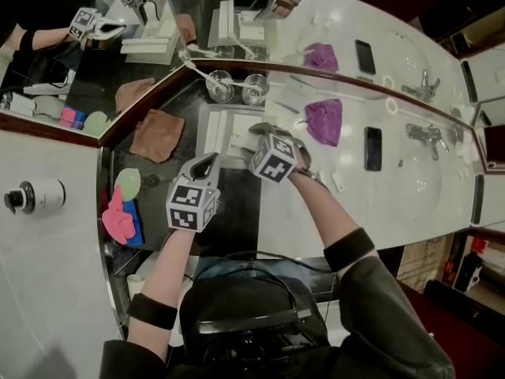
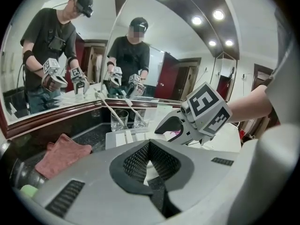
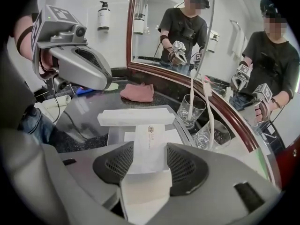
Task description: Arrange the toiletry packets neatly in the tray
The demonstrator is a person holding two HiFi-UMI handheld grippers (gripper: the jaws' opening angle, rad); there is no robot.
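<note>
While the left tongs hang closed and empty, the right tongs clamp a white toiletry packet over the clear tray on the counter: apparently the placing step, next likely needing alignment beside the long white box, then release.

Both grippers reach out to the tray, one empty, one loaded.

The left gripper points gently down at the near edge of the tray, its jaws pressed together on nothing. The right gripper tilts steeply down over the tray's near right part, pads clamped on a white packet. Both forearms stretch forward.
</note>
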